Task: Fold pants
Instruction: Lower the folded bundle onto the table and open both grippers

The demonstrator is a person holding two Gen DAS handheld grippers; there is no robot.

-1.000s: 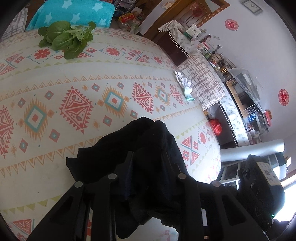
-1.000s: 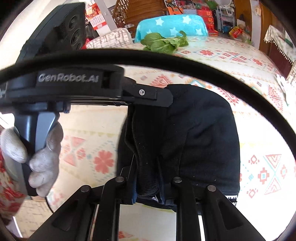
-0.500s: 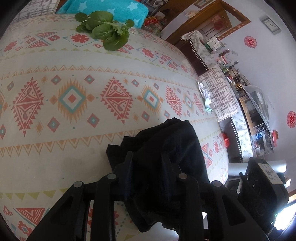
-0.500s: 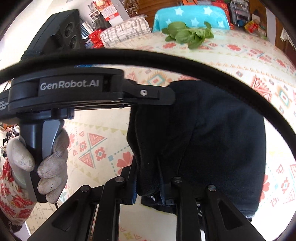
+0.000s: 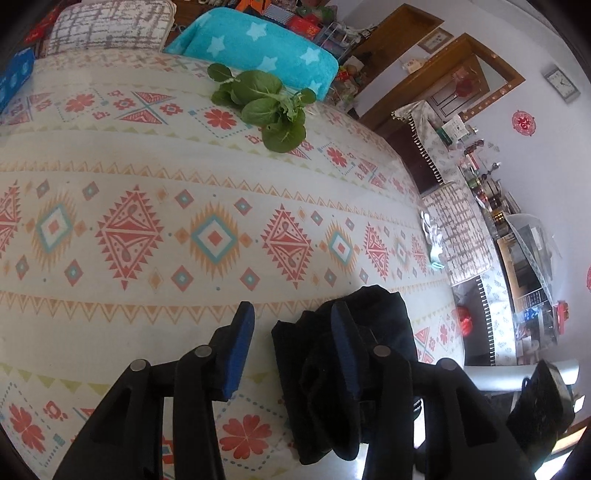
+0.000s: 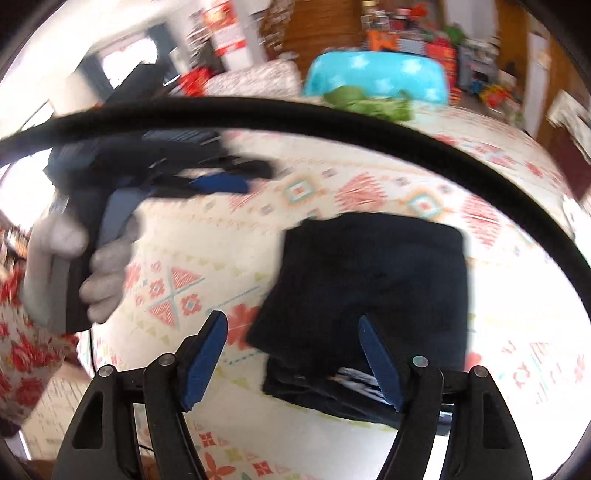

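The black pants lie folded in a thick stack on the patterned tablecloth. In the left wrist view they sit bunched at the lower right, partly behind my right finger. My left gripper is open and empty, just left of the pants. My right gripper is open and empty, its jaws wide apart over the near edge of the stack. The left gripper also shows, blurred, in the right wrist view, held in a gloved hand.
A bunch of green leafy vegetable lies at the far side of the table. A teal star-patterned cushion and a checked cushion sit behind it. A black cable arcs across the right wrist view. The table edge is near the pants.
Both grippers have opened and let go of the pants, which now lie on the table. The left gripper has moved away to the left. The right wrist view is motion-blurred.
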